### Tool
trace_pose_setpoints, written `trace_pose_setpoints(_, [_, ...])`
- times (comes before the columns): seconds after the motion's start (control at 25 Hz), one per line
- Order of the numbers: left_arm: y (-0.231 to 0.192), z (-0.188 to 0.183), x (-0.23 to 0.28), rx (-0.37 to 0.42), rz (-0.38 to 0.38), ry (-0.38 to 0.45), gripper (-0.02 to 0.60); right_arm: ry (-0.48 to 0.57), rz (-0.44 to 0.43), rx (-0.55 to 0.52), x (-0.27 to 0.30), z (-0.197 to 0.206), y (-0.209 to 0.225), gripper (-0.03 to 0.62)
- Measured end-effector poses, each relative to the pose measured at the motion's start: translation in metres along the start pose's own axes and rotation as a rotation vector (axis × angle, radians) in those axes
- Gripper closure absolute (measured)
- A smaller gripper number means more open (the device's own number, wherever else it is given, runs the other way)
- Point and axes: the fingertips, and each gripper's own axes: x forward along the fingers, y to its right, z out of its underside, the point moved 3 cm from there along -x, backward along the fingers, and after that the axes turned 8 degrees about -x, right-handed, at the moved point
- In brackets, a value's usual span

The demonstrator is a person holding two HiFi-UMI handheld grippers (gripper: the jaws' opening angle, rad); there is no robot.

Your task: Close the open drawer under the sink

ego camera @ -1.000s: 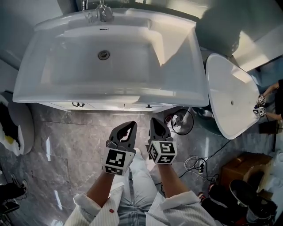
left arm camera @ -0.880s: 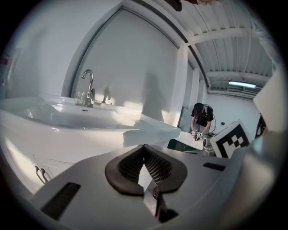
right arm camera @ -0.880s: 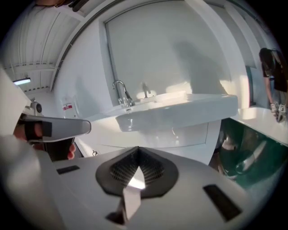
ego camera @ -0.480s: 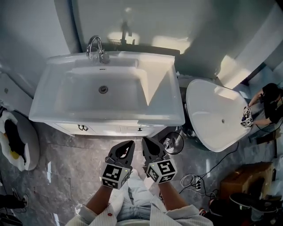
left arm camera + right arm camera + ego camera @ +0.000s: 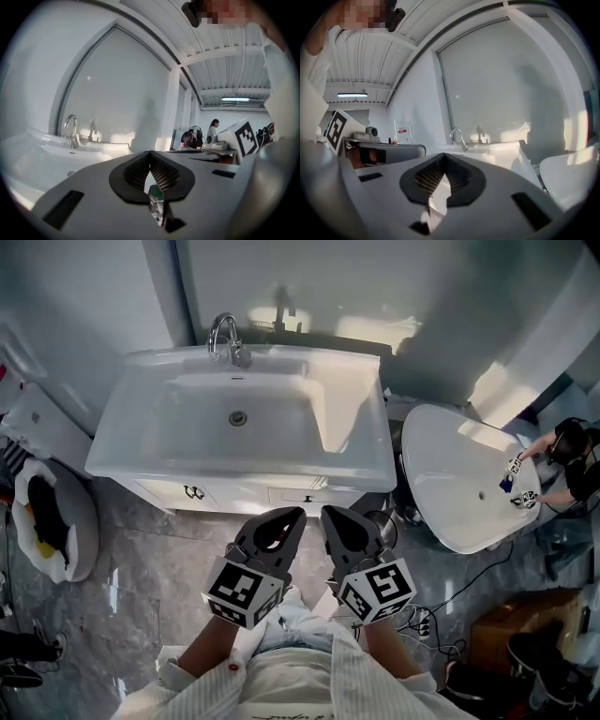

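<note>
Drawer front point(image 5: 272, 495): a white band under the near rim of the sink point(image 5: 361, 460), straight ahead of both claws and a little beyond them. Its long axis runs left to right, across the line the claws point along, so closing it would mean a push forward, away from the person's body. A small dark handle point(image 5: 307, 498) sits on the band almost between the two claw tips, and a second handle point(image 5: 194, 491) lies well to the left. From this steep angle I cannot tell how far the drawer stands out, or which handle belongs to it; the band looks nearly flush.

The left claw point(image 5: 292, 517) and the right claw point(image 5: 333, 517) are held side by side near the band, touching neither it nor each other. The middle handle looks about equally near to both; the left claw is the closer one for the left handle. In the left gripper view the left claw point(image 5: 150, 154) has its tips pressed together with nothing between them; the right claw point(image 5: 444, 157) is the same, closed and empty.

Below is a glossy grey stone floor point(image 5: 159, 559). A faucet point(image 5: 225, 337) stands at the sink's back edge before a pale wall. To the right are a white tub point(image 5: 450, 474) and loose cables point(image 5: 422, 620).
</note>
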Motion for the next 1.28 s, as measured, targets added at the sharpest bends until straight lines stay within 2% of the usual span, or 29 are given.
trace_pose_setpoints(0.2, [0.016,-0.021,-0.008,0.003,0.016,0.016,0.566,0.025,-0.034,-0.020,-0.013,-0.022,-0.011,0.585])
trace_pose_setpoints(0.48, [0.024,-0.026,-0.009,0.023,0.025,0.048,0.566,0.069,-0.055,-0.023,-0.022,-0.038,-0.012,0.585])
trace_pose_setpoints(1.28, [0.030,-0.021,-0.011,0.019,0.028,0.048,0.566,0.059,-0.049,-0.039,-0.025,-0.035,-0.013,0.585])
